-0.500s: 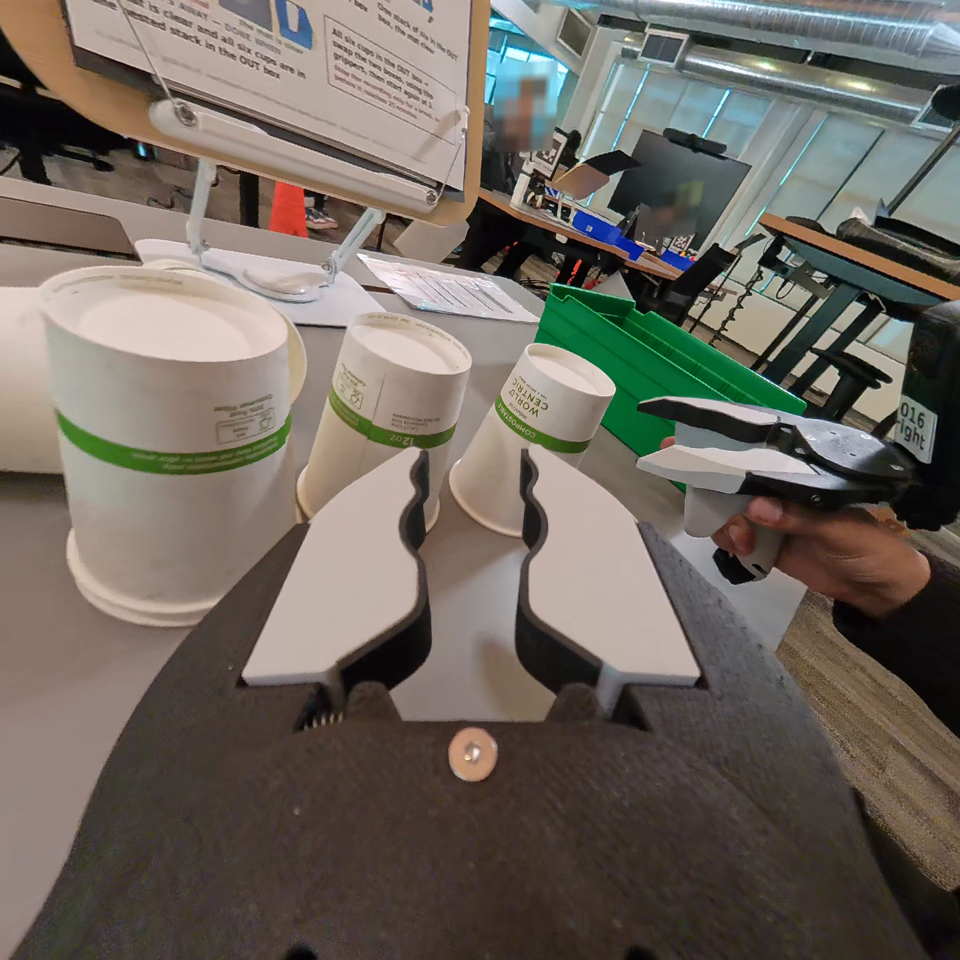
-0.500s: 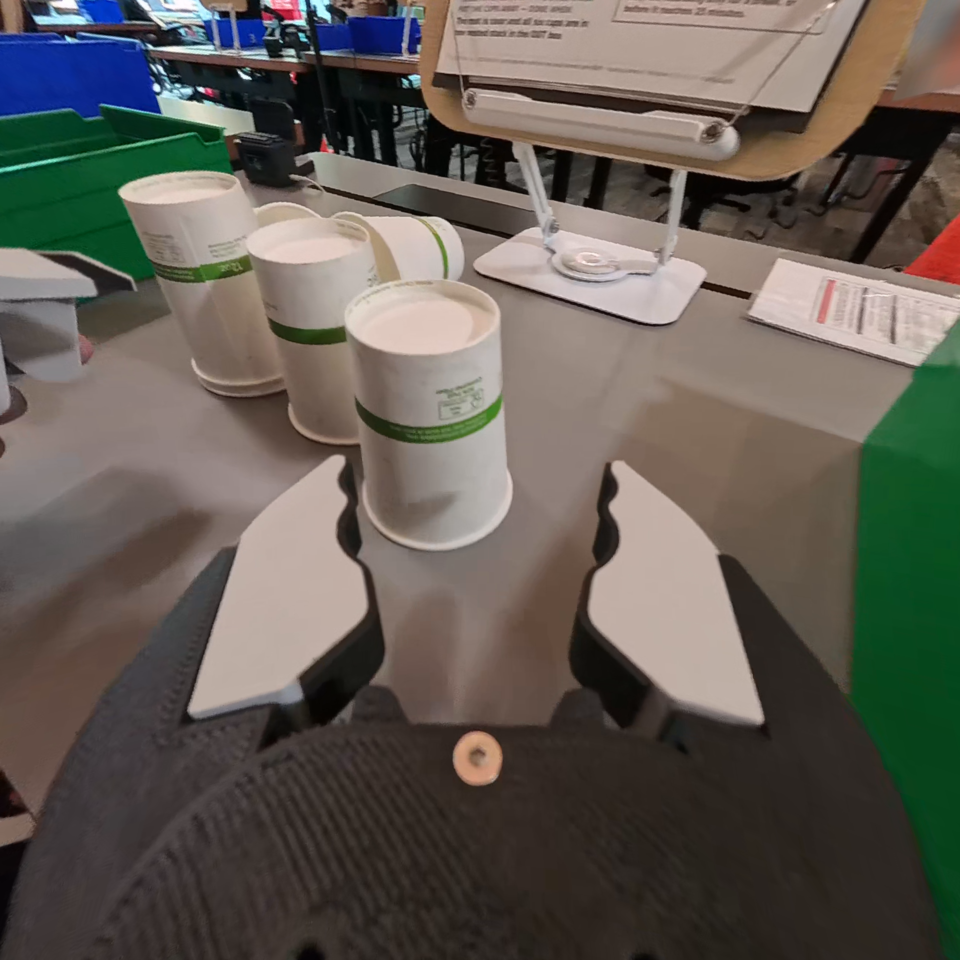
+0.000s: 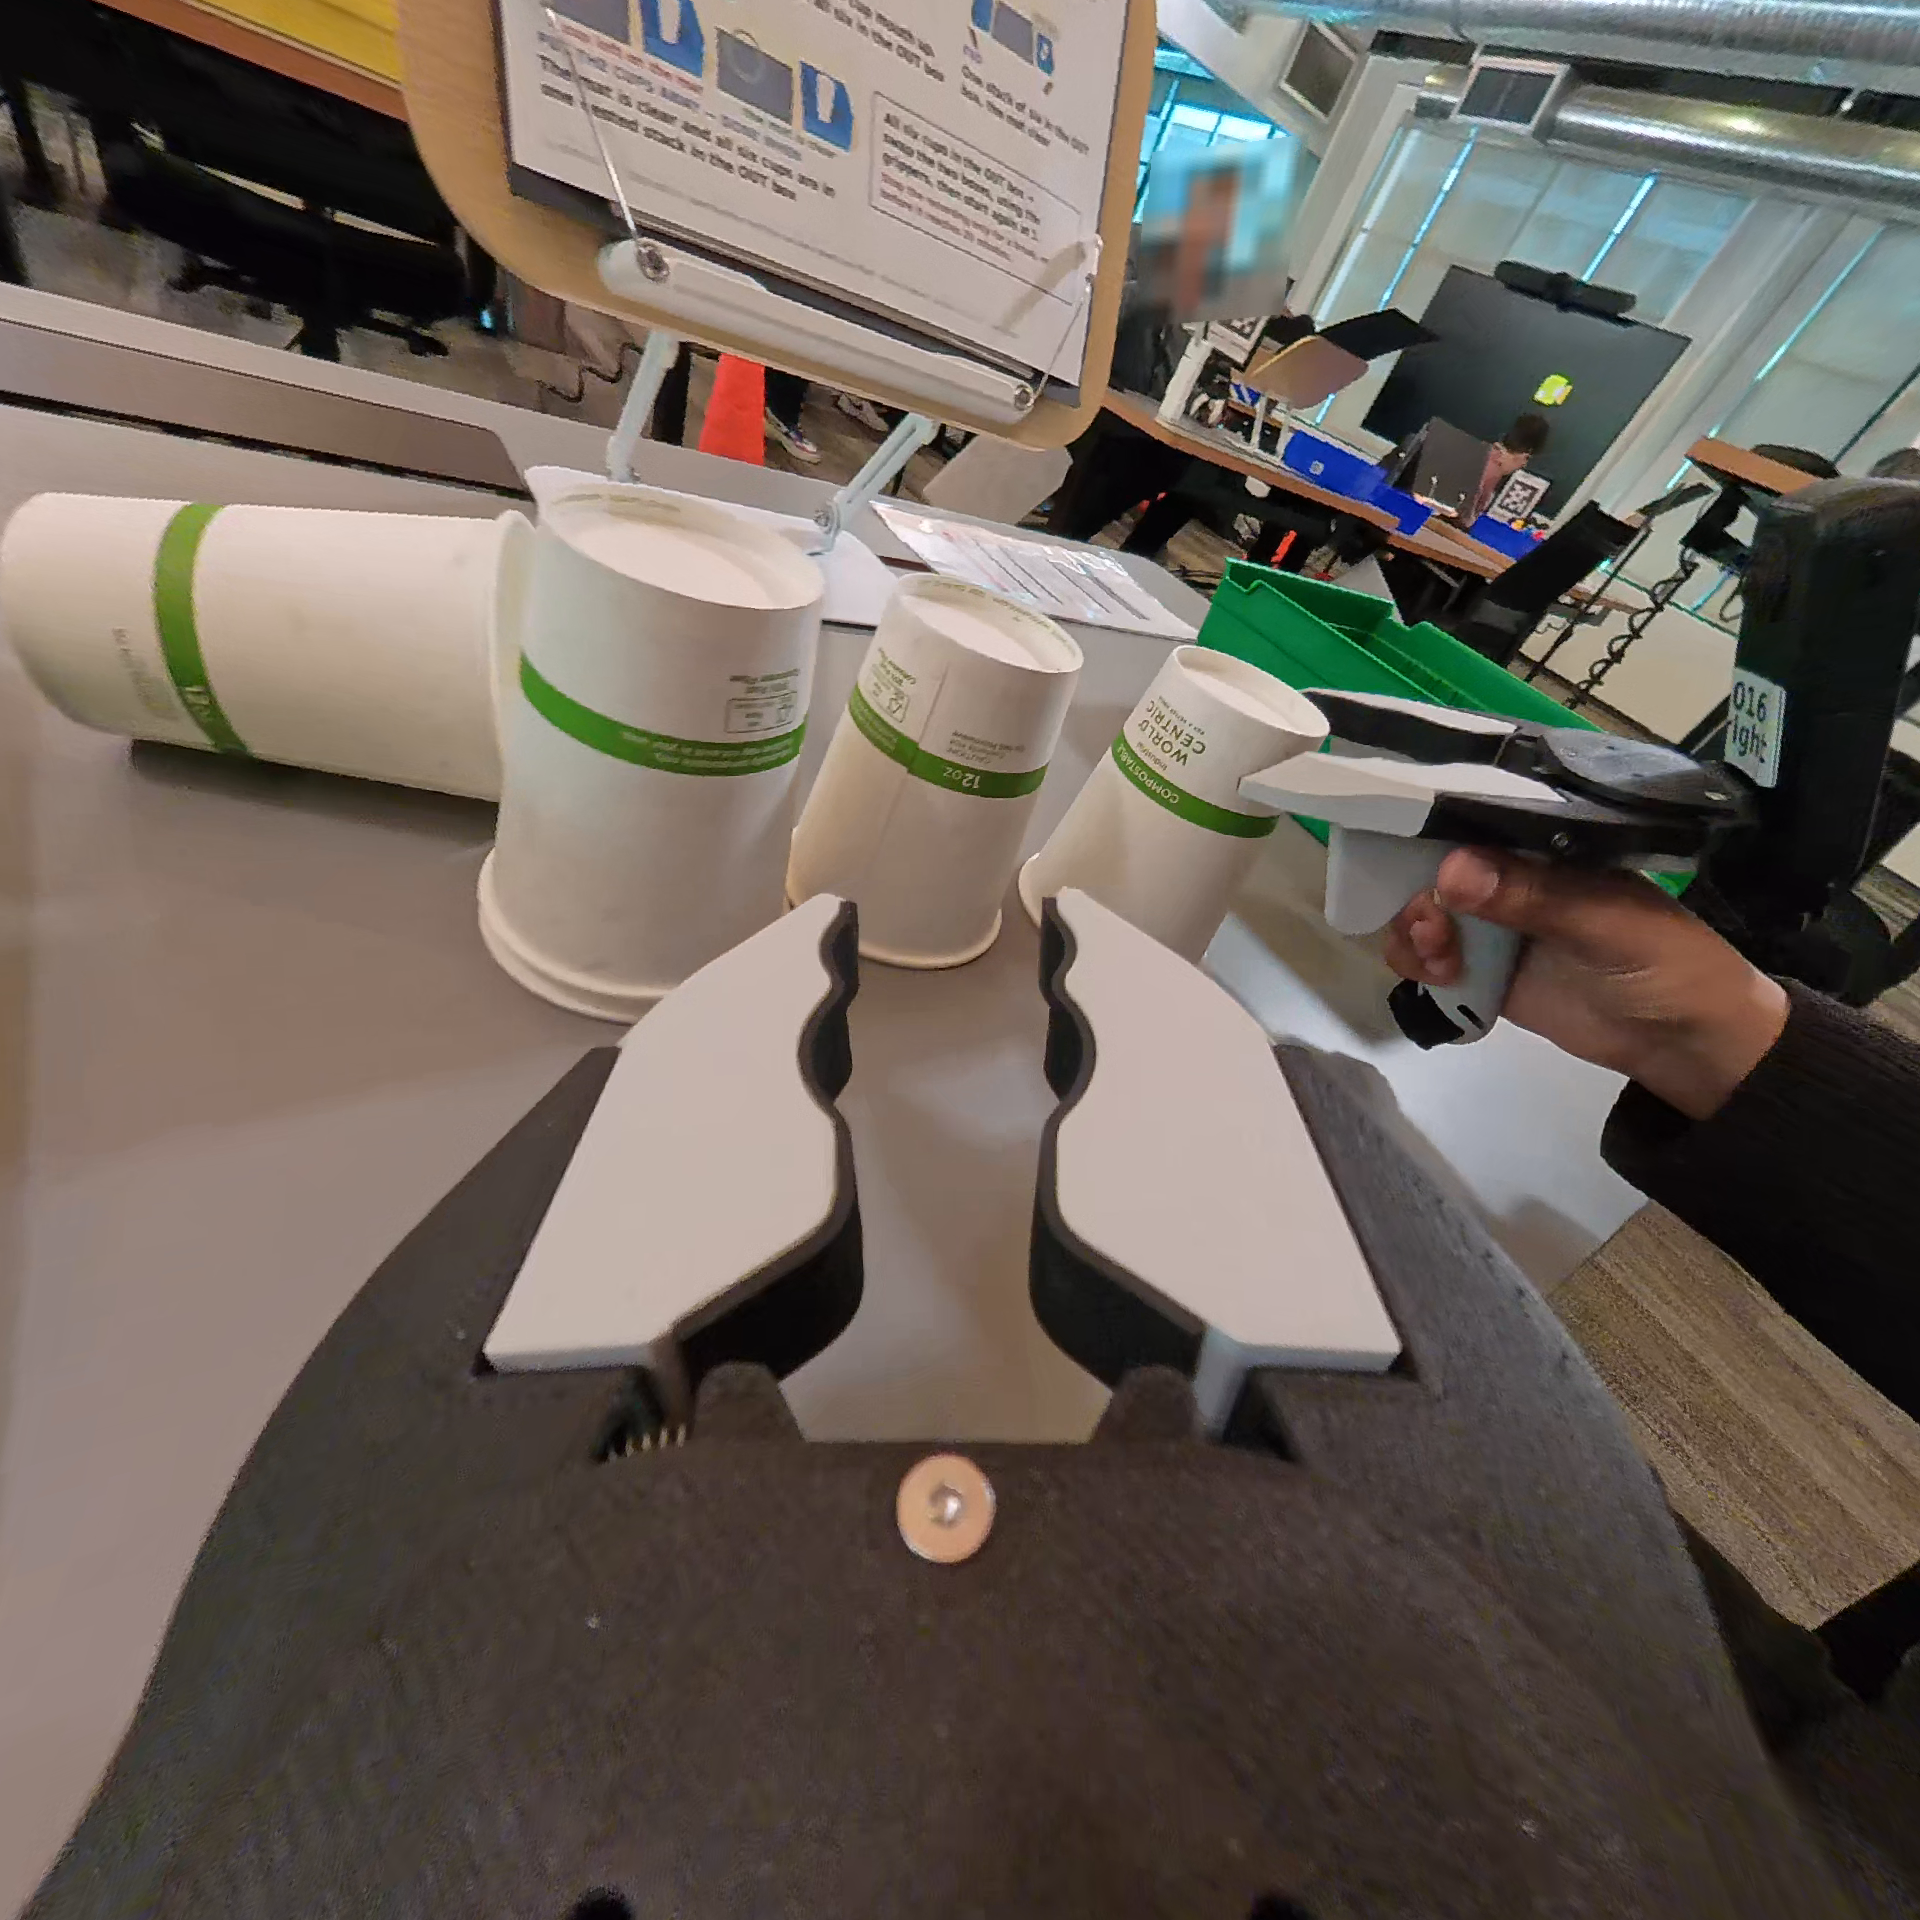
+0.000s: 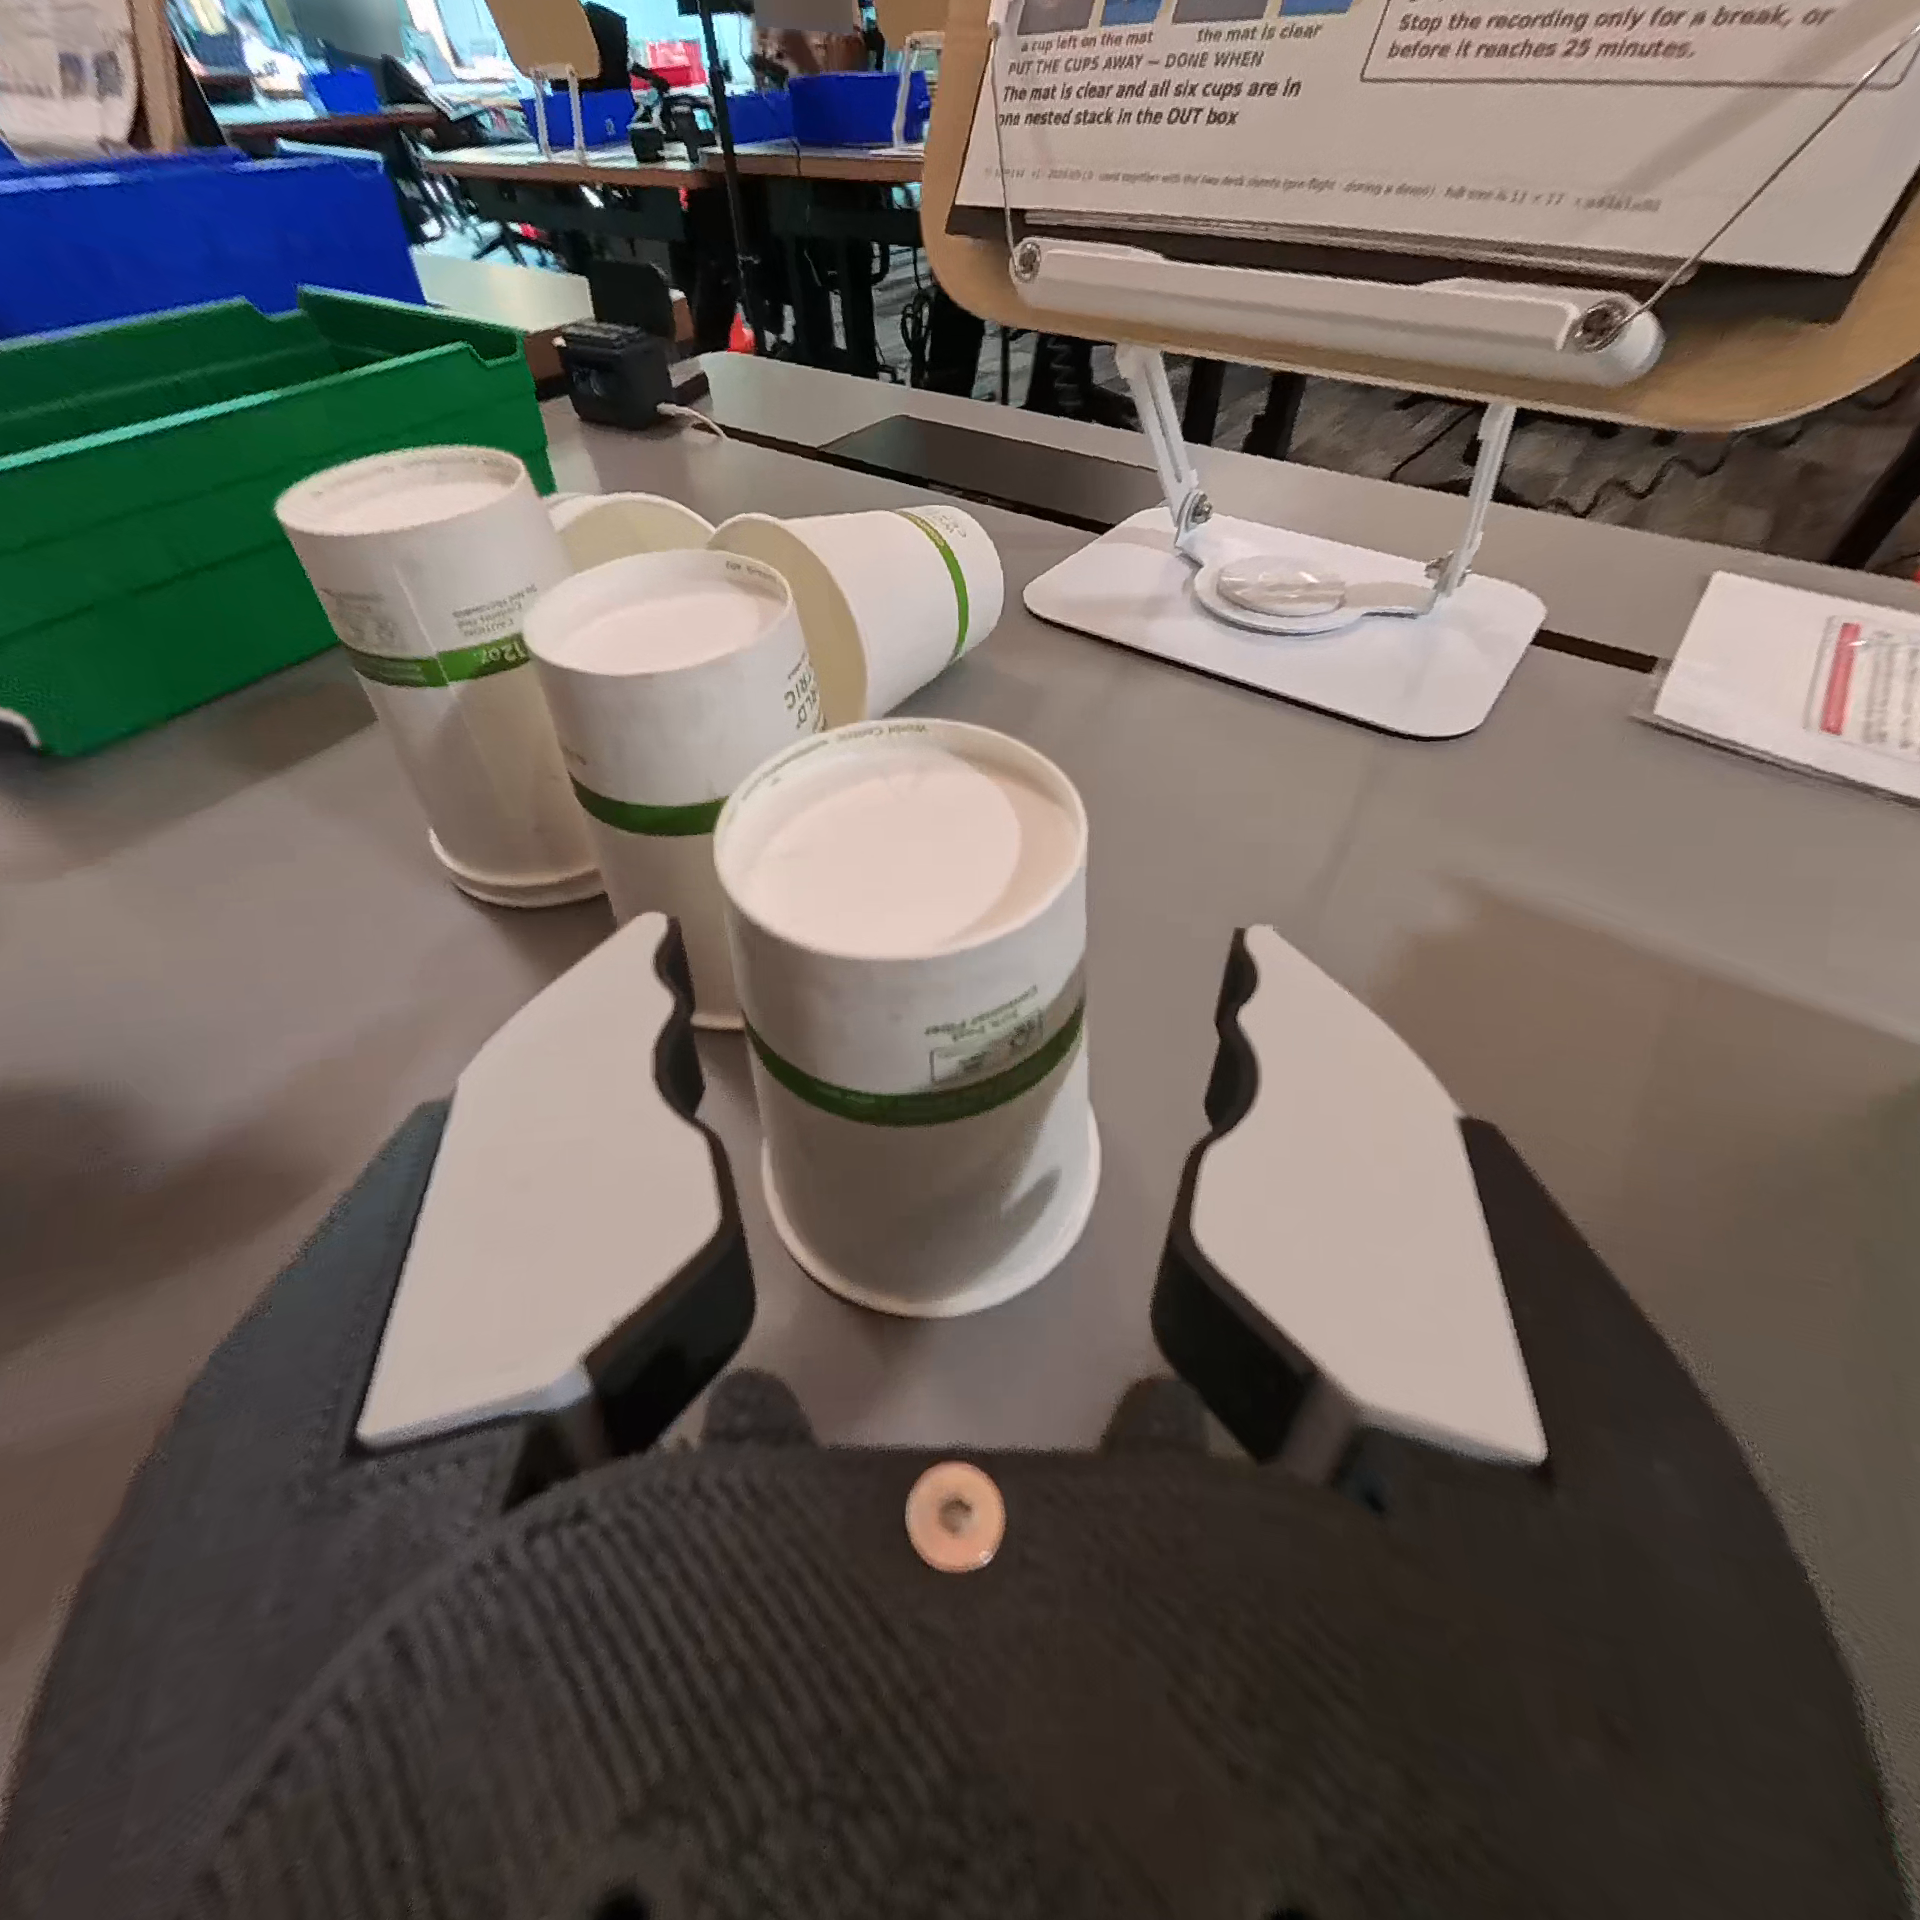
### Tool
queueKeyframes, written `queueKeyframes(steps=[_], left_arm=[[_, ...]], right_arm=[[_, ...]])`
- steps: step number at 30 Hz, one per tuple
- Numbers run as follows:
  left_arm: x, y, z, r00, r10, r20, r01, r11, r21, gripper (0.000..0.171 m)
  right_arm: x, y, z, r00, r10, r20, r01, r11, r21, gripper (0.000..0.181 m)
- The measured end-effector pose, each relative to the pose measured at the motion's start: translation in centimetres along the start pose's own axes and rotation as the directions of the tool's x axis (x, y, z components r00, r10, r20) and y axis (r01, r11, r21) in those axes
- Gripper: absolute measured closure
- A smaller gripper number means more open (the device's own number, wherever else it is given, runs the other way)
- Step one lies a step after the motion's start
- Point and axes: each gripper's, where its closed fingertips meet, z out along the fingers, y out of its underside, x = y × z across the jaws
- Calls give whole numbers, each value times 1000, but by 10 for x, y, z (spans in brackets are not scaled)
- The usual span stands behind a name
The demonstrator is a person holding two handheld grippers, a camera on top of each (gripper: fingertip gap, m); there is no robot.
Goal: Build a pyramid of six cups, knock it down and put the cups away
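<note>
Right gripper (image 4: 951, 1049) stood spread around an upturned paper cup (image 4: 914, 997), fingers (image 4: 561, 1164) not touching it. Left gripper (image 3: 948, 997) gaped empty, cups just ahead. Cup looked light, crushable; mid-wall seemed best.

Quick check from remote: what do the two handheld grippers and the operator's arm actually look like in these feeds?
Both the left gripper and the right gripper have flat light-grey fingers with wavy black inner pads, on a black textured body with a round metal screw. From the side, the right one has a pale grey pistol handle and a white sticker. The sleeve is dark.
</note>
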Motion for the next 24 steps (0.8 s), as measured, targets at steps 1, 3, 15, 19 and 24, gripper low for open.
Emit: queueKeyframes(steps=[1,3,15,19,24], left_arm=[[-1,0,-2,1000,-2,7,2,1000,2,137],[-3,1,-5,1000,-8,13,8,1000,1,137],[20,22,5,995,-10,-101,-1,994,-109,137],[42,34,12,974,-60,-216,22,985,-173,135],[86,32,22,896,-178,-406,111,977,-183,115]], right_arm=[[-1,-1,2,1000,20,12,-20,1000,5,83],[-3,-2,6,999,39,29,-40,999,10,84],[-12,-26,-5,986,72,152,-95,984,151,109],[-25,-51,-29,935,196,296,-280,920,274,109],[-46,-64,-59,879,245,409,-397,852,342,109]])
